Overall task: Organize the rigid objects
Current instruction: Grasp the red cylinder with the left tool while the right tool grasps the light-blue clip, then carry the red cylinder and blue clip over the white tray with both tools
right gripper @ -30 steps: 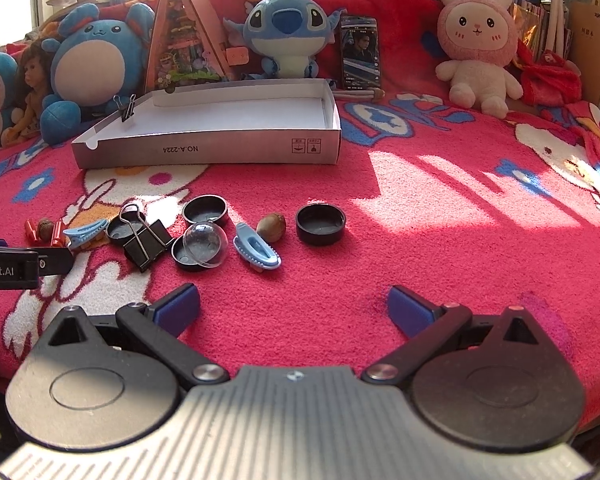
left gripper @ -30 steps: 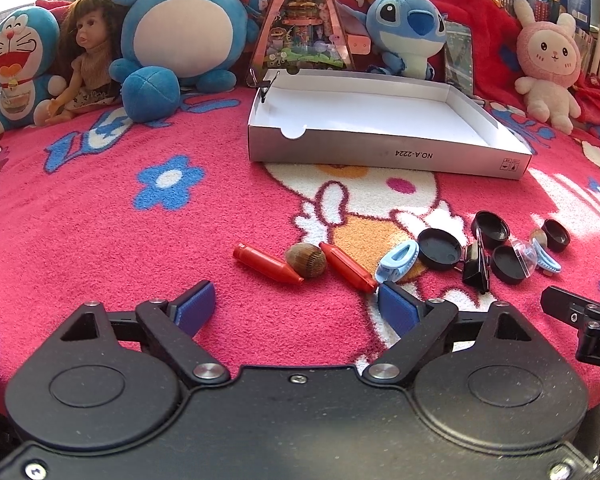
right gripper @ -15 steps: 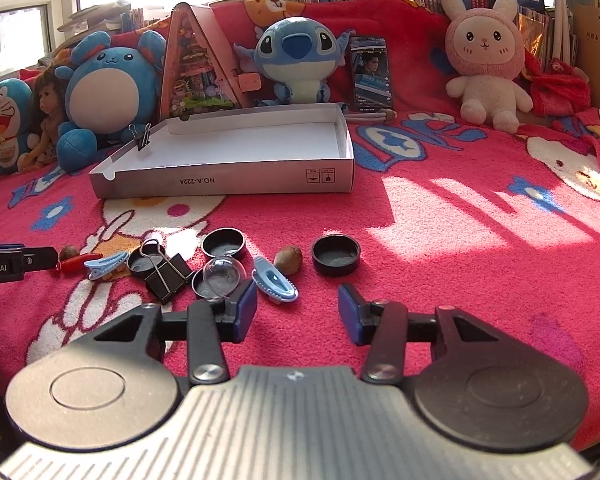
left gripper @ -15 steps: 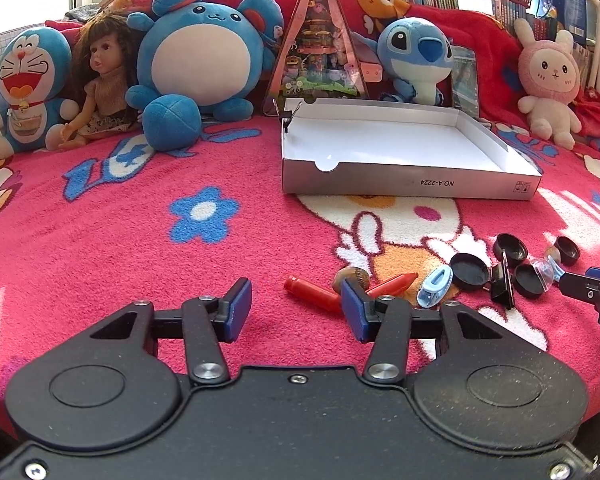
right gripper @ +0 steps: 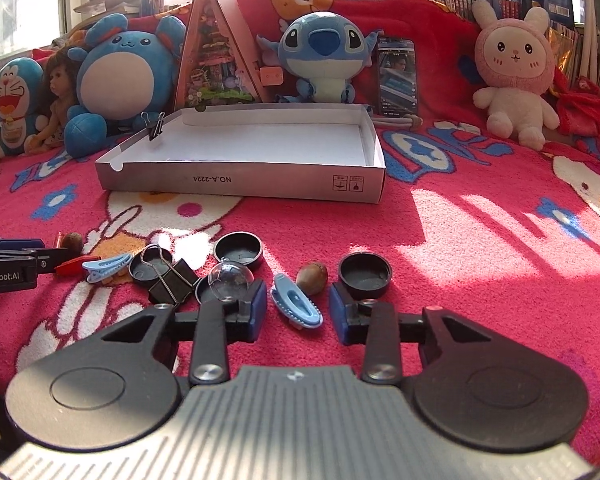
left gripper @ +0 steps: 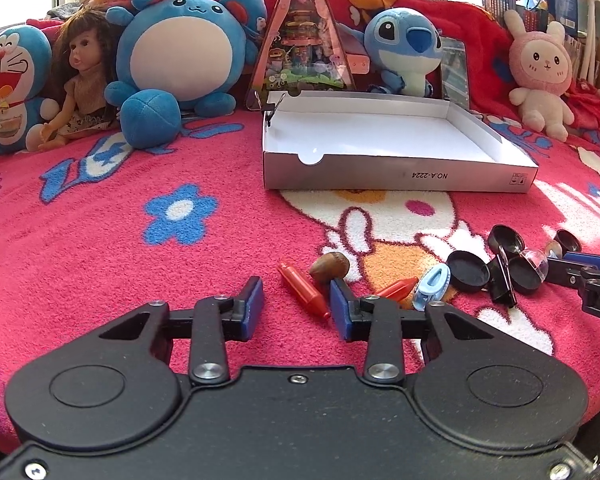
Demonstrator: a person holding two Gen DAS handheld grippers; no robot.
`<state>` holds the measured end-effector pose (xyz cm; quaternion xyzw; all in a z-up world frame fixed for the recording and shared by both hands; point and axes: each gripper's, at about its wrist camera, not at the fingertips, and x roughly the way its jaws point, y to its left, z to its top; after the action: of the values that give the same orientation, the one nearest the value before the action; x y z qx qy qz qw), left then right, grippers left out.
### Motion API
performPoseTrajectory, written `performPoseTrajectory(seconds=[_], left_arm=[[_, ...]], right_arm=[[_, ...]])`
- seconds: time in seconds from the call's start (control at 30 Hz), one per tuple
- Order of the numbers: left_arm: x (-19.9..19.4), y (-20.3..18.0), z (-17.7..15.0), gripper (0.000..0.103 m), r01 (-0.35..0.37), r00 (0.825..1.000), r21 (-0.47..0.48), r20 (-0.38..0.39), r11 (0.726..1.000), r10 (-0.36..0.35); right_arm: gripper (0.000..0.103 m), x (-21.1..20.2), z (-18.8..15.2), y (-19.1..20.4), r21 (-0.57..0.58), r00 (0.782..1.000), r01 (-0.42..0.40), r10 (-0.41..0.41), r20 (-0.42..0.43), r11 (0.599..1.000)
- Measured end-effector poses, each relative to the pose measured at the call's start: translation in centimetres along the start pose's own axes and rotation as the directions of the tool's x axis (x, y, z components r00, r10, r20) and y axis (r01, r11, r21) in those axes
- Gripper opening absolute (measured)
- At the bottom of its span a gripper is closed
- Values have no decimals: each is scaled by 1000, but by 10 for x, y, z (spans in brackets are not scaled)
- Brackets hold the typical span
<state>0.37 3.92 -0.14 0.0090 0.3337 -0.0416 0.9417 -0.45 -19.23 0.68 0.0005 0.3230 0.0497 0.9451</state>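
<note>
Small objects lie scattered on the red blanket. My left gripper has its jaws closing around a red crayon-like piece, with a gap still showing at the left pad. A brown acorn and a second red piece lie just beyond. My right gripper is also closing, with a light blue clip between its pads and space on both sides. Another acorn and a black cap sit just ahead of it. The white box stands further back.
A black binder clip, a clear dome, more black caps and another blue clip lie left of the right gripper. A binder clip is clamped on the box's left wall. Plush toys and a doll line the back.
Both grippers' jaws have narrowed from wide apart. The left pads now flank the red piece, and the right pads flank the light blue clip.
</note>
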Motion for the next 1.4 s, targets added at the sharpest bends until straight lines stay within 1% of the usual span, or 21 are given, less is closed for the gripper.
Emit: performPoseTrajectory(seconds=[0.03,0.07,0.13,0.17,0.43,0.6,0.97,1.17,1.3,1.4], left_arm=[[0,0,1,19,1,1000,-7,0,1000,-1],[0,0,1,12,4,1000,-17,-1,1000,-5],[-1,3,3,11,18,1000,-50,0,999,-18],[-2,4,4,11,24,1000,-64,2,998,-24],[-14,1,10,11,27,999,-72,32,997,-24],[-22,-2,13,11,41,998,-72,50,997,-37],[-25,-8,20,11,61,997,-66,55,996,-57],[-21,-12,30,11,87,995,-63,57,994,-84],[-16,-16,44,11,132,990,-64,56,989,-129],[-11,-20,54,11,151,987,-53,61,987,-148]], right_arm=[[34,1,0,0,-1,1000,-4,4,-3,1000],[31,1,-1,1,1,1000,-6,6,-4,1000],[26,1,-2,2,0,1000,-7,7,0,1000],[21,0,-2,2,-1,1000,-5,5,2,1000],[21,-10,1,2,1,999,-13,13,32,1000],[21,-17,4,0,11,998,-18,18,52,1000],[21,-22,9,2,0,998,-16,16,66,1000],[21,-19,14,-1,21,998,-15,13,63,1000],[21,-16,21,-6,41,997,-7,4,75,999],[21,-12,30,-12,77,997,-15,9,71,997]])
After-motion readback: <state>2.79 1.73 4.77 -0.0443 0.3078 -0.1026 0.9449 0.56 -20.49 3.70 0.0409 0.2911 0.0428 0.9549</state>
